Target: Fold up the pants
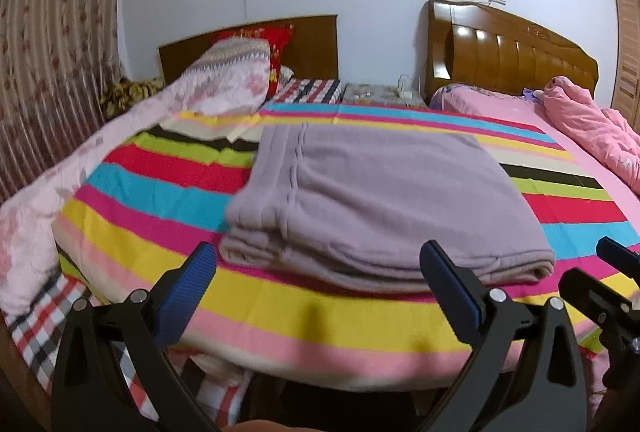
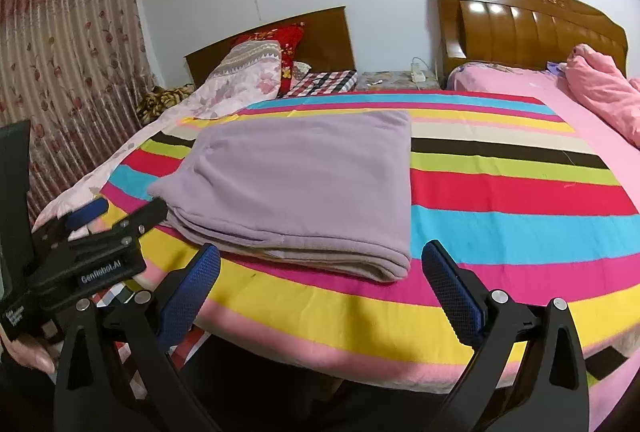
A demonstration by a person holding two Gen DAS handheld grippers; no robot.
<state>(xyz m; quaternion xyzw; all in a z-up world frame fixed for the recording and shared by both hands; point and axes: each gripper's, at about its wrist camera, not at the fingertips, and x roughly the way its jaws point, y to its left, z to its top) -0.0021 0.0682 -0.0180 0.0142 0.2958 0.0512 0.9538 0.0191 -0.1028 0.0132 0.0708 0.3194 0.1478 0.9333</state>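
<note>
Soft, thick lilac pants (image 1: pixel 372 200) lie folded mid-frame; grasp the stacked near edge. Both grippers' fingers (image 1: pixel 192 288) (image 2: pixel 452 288) gape empty.

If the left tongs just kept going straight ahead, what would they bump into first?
Probably the folded pants. The open left tongs point right at the near edge of the pile, which lies on the striped blanket, with nothing showing in between, though depth is hard to judge.
</note>
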